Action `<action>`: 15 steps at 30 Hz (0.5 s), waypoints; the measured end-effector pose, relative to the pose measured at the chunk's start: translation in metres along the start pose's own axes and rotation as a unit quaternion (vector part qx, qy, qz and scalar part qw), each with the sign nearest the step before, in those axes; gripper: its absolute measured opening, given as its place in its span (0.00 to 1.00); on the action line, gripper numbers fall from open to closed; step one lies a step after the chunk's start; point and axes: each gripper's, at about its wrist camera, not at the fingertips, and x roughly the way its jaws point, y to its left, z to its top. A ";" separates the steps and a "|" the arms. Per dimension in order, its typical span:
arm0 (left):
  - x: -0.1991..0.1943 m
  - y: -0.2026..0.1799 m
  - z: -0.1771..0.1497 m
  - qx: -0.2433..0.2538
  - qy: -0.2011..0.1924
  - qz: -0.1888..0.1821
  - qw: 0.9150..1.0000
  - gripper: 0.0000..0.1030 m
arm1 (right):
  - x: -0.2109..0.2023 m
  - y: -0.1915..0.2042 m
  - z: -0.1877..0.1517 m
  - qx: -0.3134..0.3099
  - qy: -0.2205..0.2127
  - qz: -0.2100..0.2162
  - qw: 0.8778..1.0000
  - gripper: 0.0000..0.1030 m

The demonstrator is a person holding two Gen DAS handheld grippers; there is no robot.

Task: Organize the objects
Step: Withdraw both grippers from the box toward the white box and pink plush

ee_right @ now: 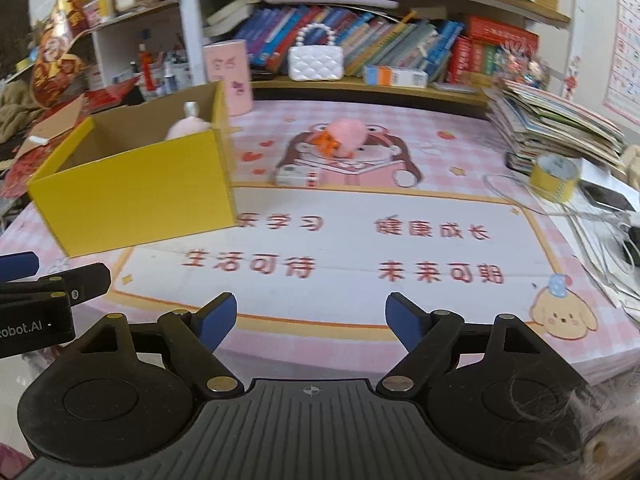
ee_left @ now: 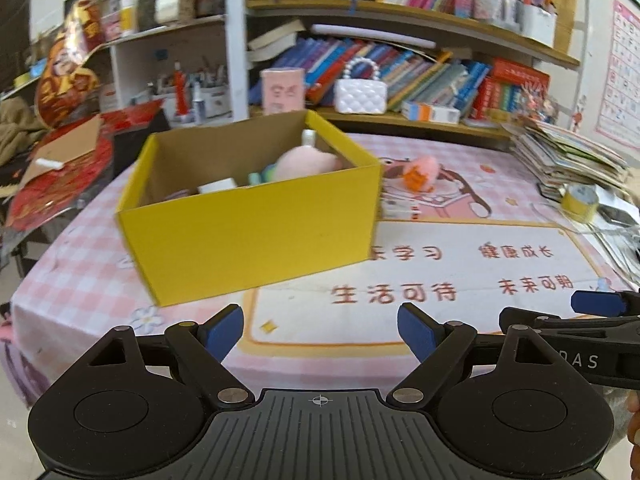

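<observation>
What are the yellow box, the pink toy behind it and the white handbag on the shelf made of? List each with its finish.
Yellow box: likely cardboard, matte yellow outside, raw brown inside.
Pink toy: seems plush; fuzzy outline, orange patch; blurred.
White handbag: probably glossy faux leather, quilted, with a beaded, pearl-like handle.

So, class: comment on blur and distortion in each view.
Left wrist view: the shelves bow from fisheye distortion; the yellow box is softly blurred. Right wrist view: the printed text on the tablecloth reads mirrored; the pink plush is smeared.
</observation>
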 end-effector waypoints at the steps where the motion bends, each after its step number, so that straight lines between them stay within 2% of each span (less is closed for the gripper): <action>1: 0.003 -0.005 0.002 0.004 0.000 -0.003 1.000 0.84 | 0.001 -0.005 0.001 0.004 0.001 -0.003 1.000 0.78; 7: 0.022 -0.032 0.018 0.026 0.002 -0.017 1.000 0.84 | 0.013 -0.035 0.012 0.025 0.007 -0.021 0.999 0.79; 15: 0.050 -0.060 0.040 0.025 0.006 -0.026 0.999 0.85 | 0.034 -0.067 0.034 0.031 0.008 -0.030 0.999 0.80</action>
